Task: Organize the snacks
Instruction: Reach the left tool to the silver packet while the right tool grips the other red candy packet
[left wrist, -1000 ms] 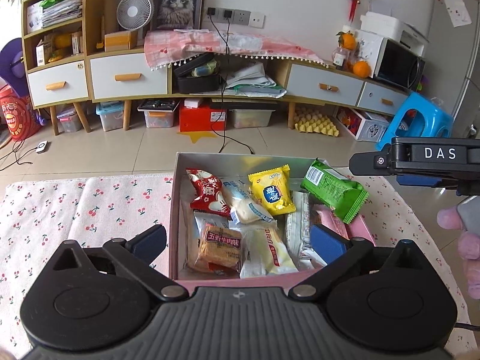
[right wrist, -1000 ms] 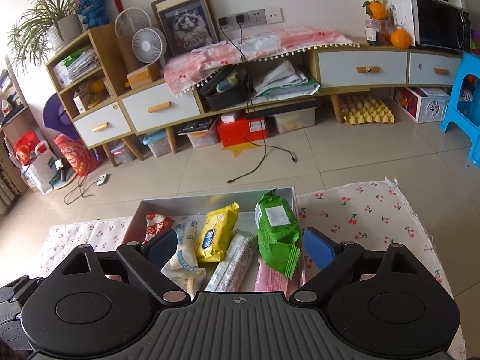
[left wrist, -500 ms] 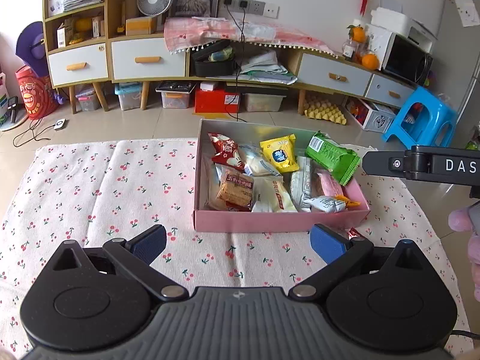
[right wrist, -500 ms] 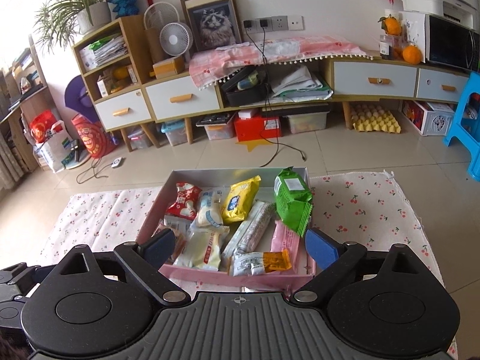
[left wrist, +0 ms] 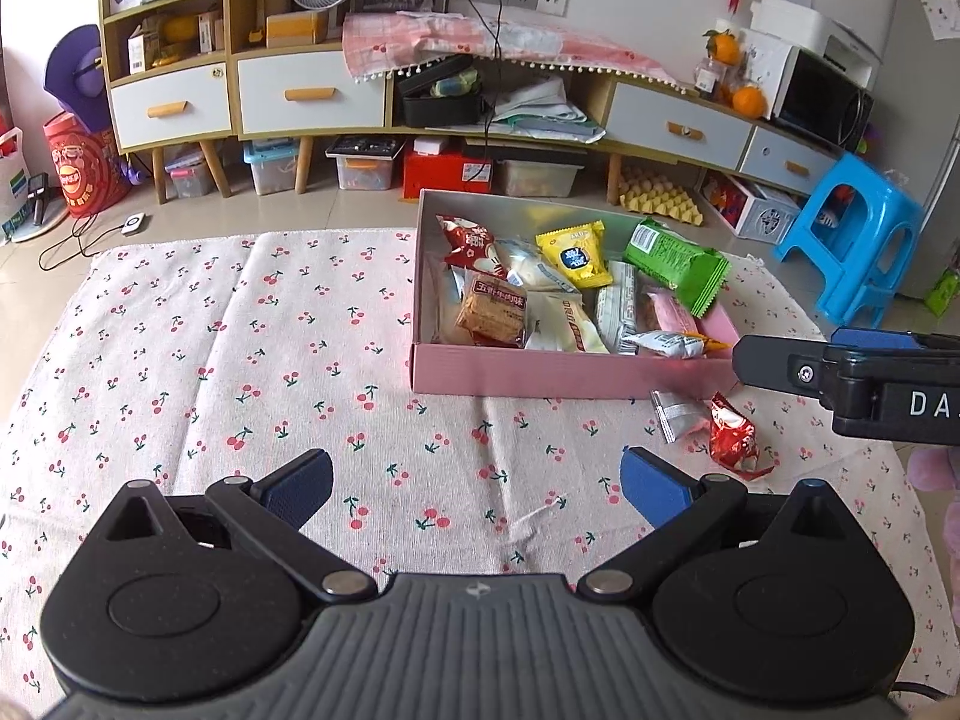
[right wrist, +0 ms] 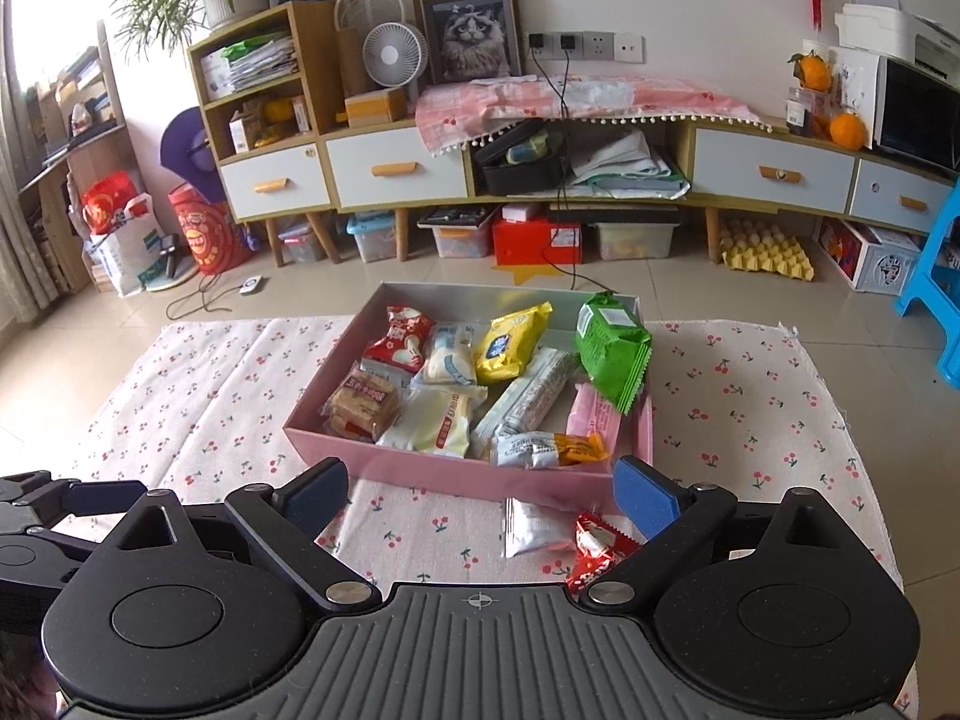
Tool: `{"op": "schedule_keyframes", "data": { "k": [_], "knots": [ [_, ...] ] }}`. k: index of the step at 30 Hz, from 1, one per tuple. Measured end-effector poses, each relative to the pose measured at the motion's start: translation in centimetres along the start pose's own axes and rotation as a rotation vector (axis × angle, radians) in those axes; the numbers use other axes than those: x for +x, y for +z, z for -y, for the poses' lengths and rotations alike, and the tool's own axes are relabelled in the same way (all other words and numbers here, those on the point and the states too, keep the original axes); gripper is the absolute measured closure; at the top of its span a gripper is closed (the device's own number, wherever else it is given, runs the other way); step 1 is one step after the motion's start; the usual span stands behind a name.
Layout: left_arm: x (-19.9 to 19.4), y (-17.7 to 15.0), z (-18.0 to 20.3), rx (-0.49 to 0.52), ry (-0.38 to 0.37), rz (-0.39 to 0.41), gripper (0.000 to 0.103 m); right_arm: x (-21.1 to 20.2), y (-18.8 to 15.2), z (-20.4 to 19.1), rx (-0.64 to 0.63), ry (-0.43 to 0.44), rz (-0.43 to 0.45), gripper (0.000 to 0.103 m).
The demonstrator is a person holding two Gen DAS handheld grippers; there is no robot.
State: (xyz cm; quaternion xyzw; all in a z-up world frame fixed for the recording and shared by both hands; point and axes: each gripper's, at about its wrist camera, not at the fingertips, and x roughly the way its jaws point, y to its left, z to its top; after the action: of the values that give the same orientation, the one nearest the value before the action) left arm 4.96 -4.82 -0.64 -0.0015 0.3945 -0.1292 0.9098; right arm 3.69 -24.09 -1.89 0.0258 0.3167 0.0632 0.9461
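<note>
A pink box (left wrist: 558,373) (right wrist: 420,477) on the cherry-print cloth holds several snack packs, among them a green pack (left wrist: 675,261) (right wrist: 612,351) leaning on its right wall and a yellow pack (left wrist: 576,253) (right wrist: 510,342). A white packet (left wrist: 675,414) (right wrist: 528,528) and a red packet (left wrist: 732,435) (right wrist: 597,552) lie on the cloth in front of the box. My left gripper (left wrist: 474,489) is open and empty, above the cloth in front of the box. My right gripper (right wrist: 480,495) is open and empty, just above the two loose packets; it also shows in the left wrist view (left wrist: 840,369).
The cherry-print cloth (left wrist: 210,348) (right wrist: 750,396) covers the table. Beyond the far edge are tiled floor, a low cabinet (left wrist: 312,93) with drawers and a blue stool (left wrist: 846,234) at the right.
Both grippers have pulled back from above the box toward me. The box's front wall and the two loose packets on the cloth have come into view.
</note>
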Motion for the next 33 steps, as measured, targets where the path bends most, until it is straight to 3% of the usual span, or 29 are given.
{"op": "schedule_keyframes", "data": {
  "k": [5,11,19,30,33],
  "knots": [
    [0.4,-1.0,0.0,-0.004,0.001,-0.012,0.001,0.2,-1.2,0.5,-0.011,0.018,-0.004,0.006],
    [1.4,-1.9,0.9,0.015,0.004,-0.043,0.001,0.6,-2.6,1.7,-0.074,-0.029,-0.027,0.006],
    [2.9,-2.9,3.8,0.061,0.002,-0.056,0.001,1.1,-3.7,5.4,-0.029,-0.078,-0.066,0.006],
    [4.3,-3.7,6.3,0.169,0.009,-0.038,0.001,4.8,-4.2,9.2,0.261,0.019,-0.194,0.009],
    [4.2,-3.7,6.3,0.191,0.003,-0.022,0.001,6.0,-4.2,9.2,0.315,0.029,-0.221,0.018]
  ]
}}
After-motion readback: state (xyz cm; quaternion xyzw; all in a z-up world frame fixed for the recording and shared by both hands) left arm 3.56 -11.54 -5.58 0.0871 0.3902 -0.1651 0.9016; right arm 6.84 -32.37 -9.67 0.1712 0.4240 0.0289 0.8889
